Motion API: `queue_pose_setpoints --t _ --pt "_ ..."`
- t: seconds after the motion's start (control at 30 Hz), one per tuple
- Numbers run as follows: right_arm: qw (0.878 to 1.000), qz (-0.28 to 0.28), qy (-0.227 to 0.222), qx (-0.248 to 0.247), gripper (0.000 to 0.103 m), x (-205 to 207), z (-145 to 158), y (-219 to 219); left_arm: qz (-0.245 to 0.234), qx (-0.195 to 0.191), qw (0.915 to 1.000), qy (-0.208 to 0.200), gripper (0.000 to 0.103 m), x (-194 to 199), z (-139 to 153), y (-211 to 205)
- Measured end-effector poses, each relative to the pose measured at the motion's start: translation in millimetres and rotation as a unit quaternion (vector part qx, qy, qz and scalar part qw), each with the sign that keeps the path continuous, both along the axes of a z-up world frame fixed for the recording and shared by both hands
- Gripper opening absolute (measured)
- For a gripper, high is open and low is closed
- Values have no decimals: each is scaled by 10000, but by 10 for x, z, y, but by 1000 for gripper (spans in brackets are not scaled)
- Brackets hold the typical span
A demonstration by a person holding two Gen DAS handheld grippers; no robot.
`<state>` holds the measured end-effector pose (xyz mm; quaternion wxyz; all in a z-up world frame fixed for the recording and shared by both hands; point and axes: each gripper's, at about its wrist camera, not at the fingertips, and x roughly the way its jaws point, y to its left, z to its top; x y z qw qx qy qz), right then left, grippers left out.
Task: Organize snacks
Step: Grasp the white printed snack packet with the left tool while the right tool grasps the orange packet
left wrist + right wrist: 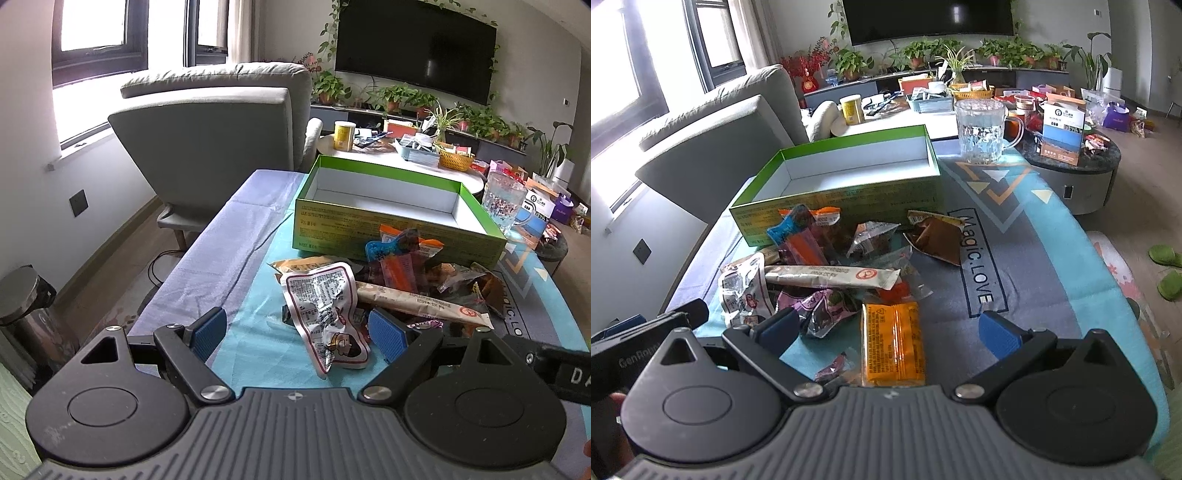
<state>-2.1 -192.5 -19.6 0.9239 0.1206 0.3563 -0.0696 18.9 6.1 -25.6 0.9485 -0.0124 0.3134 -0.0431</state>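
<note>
A pile of snack packets [402, 273] lies on the table in front of an empty green box [391, 206] with a white inside. My left gripper [297, 334] is open, its jaws either side of a silver-and-red packet [325, 314] at the pile's near edge. In the right wrist view the pile [827, 273] sits before the box [849, 177]. My right gripper [886, 332] is open above an orange packet [894, 343] that lies between its jaws. A long beige stick packet [834, 275] lies across the pile.
A clear glass mug [982, 129] stands right of the box on the blue patterned cloth [1015, 258]. A grey armchair [221, 125] is at the left. A cluttered coffee table [905, 110] and plants lie behind. Green slippers [1165, 269] are on the floor.
</note>
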Motion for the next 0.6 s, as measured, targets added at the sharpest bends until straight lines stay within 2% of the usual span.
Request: queue_pose_setpoints --t 0.17,0.3,0.6 --pt "9996 276 29 -3 39 -44 -136 -104 4 -117 9999 45 83 108 -70 35" --pt "9980 533 132 304 39 -43 -266 -185 -59 -340 9991 245 82 248 -166 18" --pt "9952 766 460 398 39 150 -470 -183 -13 -352 9978 555 82 526 -354 -52"
